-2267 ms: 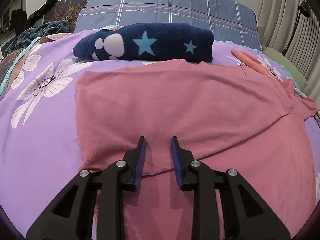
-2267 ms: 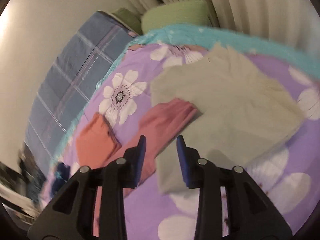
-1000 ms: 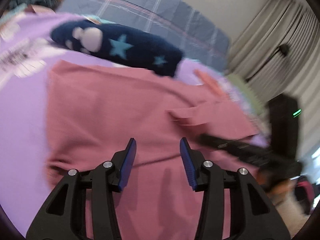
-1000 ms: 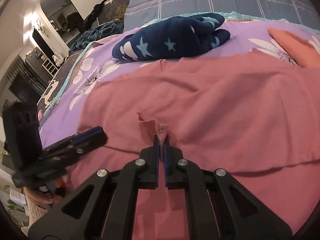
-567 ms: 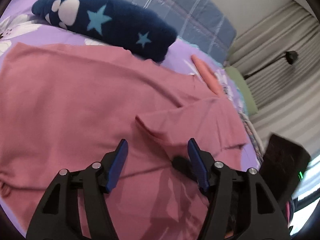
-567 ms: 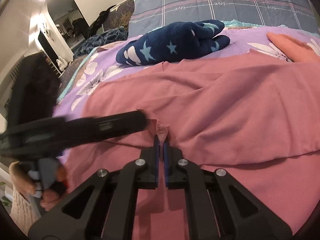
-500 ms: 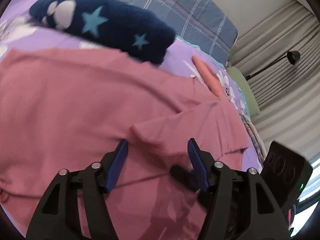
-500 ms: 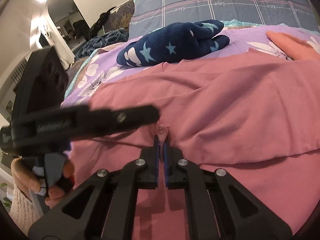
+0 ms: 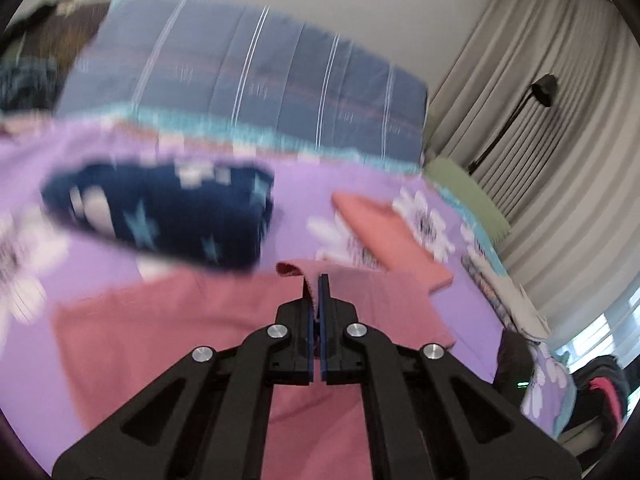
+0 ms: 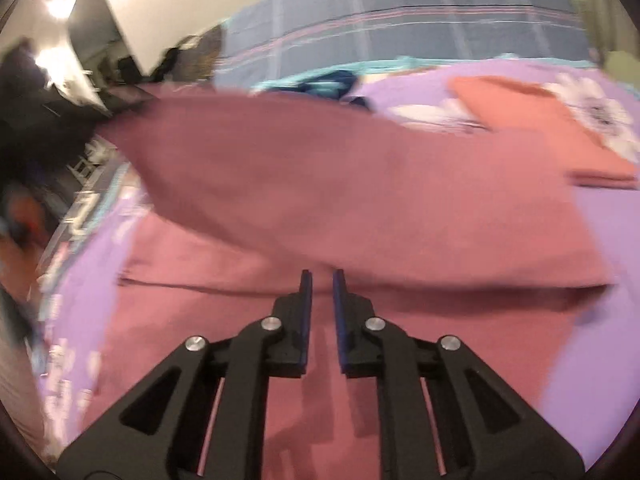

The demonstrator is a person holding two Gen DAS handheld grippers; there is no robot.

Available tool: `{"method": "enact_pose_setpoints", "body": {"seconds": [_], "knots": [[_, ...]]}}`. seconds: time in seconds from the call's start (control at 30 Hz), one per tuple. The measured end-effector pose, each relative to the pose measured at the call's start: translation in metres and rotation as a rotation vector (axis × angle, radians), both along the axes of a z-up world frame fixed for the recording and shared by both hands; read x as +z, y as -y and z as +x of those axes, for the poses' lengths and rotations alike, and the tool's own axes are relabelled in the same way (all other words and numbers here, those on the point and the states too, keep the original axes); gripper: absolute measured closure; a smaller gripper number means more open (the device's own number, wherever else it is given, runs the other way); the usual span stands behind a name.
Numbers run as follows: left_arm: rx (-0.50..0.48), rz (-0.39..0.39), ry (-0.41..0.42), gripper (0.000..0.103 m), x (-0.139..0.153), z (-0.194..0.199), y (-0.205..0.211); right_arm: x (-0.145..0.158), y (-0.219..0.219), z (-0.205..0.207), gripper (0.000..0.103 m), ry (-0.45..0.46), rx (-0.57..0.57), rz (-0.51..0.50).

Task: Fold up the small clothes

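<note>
Closed in the last half second: left hand-held black two-finger gripper (image 9: 319,280), jaws spread over flat cloth earlier, now pressed together on a raised edge of the dusty-pink soft knit garment (image 9: 192,328), small curled lip of fabric sticking up just beyond the tips. Opened slightly over the same span: right hand-held black two-finger gripper (image 10: 322,276), earlier clamped on a pinch of pink fabric, now parted by a narrow gap with nothing seen between the blue pads. Lifted flap of the same garment (image 10: 360,200) directly ahead of the right tips, hanging above the lower layer, long axis running left to right across the right wrist view, its far-left corner rising toward the dark blur at frame left. Left gripper the nearer one to the held edge; right one just short of the fold line, apparently not touching. Coming move likely turns on carrying that held edge across to the opposite side. Garment plain, matte, mostly smooth, one fold crease across the middle, lying on the purple white-flowered bedsheet (image 9: 120,280). Farther back: navy fleece bundle with pale stars (image 9: 160,208), blurred; folded salmon-orange cloth (image 9: 384,236) to the right. Farthest: grey-blue striped pillow (image 9: 240,80), beige curtains (image 9: 560,120).
</note>
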State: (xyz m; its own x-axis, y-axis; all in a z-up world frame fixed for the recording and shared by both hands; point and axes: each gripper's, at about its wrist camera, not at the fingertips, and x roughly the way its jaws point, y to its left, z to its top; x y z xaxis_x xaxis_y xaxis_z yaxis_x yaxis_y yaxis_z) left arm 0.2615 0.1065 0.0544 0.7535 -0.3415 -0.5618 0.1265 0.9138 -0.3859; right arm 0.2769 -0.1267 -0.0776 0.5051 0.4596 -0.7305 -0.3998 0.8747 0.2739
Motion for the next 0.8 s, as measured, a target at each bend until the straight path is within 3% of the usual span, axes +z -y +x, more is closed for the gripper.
{"method": "enact_pose_setpoints", "body": {"seconds": [0.07, 0.23, 0.37, 0.4, 0.47, 0.53, 0.7, 0.8], "knots": [[0.012, 0.021, 0.035, 0.102, 0.015, -0.007, -0.003, -0.012, 0.013, 0.006, 0.094, -0.017, -0.046, -0.018], [0.053, 0.05, 0.064, 0.102, 0.032, -0.027, -0.023, -0.011, 0.03, 0.01, 0.096, 0.003, -0.084, 0.108], [0.101, 0.076, 0.059, 0.102, 0.031, -0.041, -0.046, -0.016, 0.035, 0.015, 0.097, 0.001, -0.197, 0.036], [0.118, 0.083, 0.057, 0.102, 0.028, -0.043, -0.052, -0.022, 0.039, 0.018, 0.103, -0.022, -0.236, 0.041], [0.141, 0.084, 0.047, 0.102, 0.023, -0.05, -0.063, -0.026, 0.044, 0.016, 0.103, -0.038, -0.247, 0.067], [0.174, 0.084, 0.017, 0.102, 0.008, -0.054, -0.079, -0.024, 0.043, 0.012, 0.103, -0.027, -0.238, 0.05], [0.22, 0.064, -0.132, 0.102, -0.063, -0.058, -0.117, -0.016, 0.031, -0.005, 0.077, -0.029, -0.133, -0.014], [0.245, 0.085, -0.22, 0.098, -0.109, -0.061, -0.133, -0.009, 0.022, -0.022, 0.073, -0.024, -0.077, -0.097]]}}
